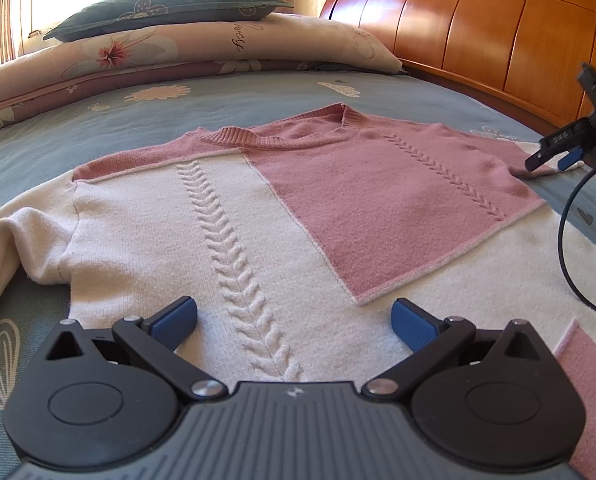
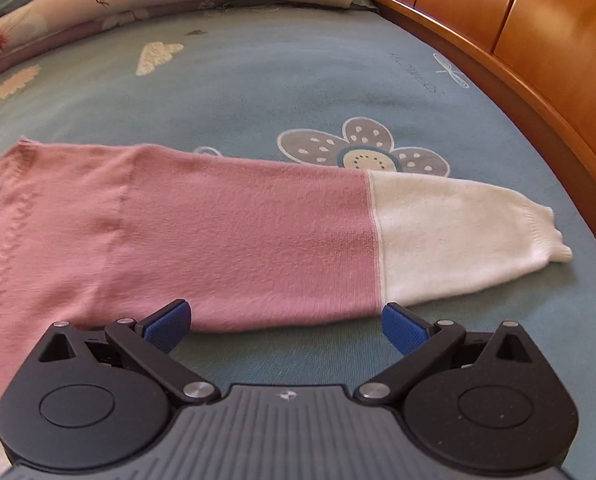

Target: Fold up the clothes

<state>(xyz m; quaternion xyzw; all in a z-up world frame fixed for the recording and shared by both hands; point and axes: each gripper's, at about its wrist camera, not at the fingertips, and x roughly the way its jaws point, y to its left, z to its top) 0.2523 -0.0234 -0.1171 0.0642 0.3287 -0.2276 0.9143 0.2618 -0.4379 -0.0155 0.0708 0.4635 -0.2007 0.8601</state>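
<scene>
- A pink and cream cable-knit sweater (image 1: 282,208) lies spread flat, front up, on a blue-grey flower-printed bedsheet (image 1: 110,120).
- The left gripper (image 1: 294,316) hovers over the cream lower body, its blue-padded fingers (image 1: 178,320) spread wide, holding nothing.
- The right gripper (image 2: 286,320) hangs just beside the outstretched pink sleeve (image 2: 238,236) with its cream cuff (image 2: 458,236), fingers spread, empty.
- A wooden headboard (image 1: 478,28) stands at the right.
</scene>
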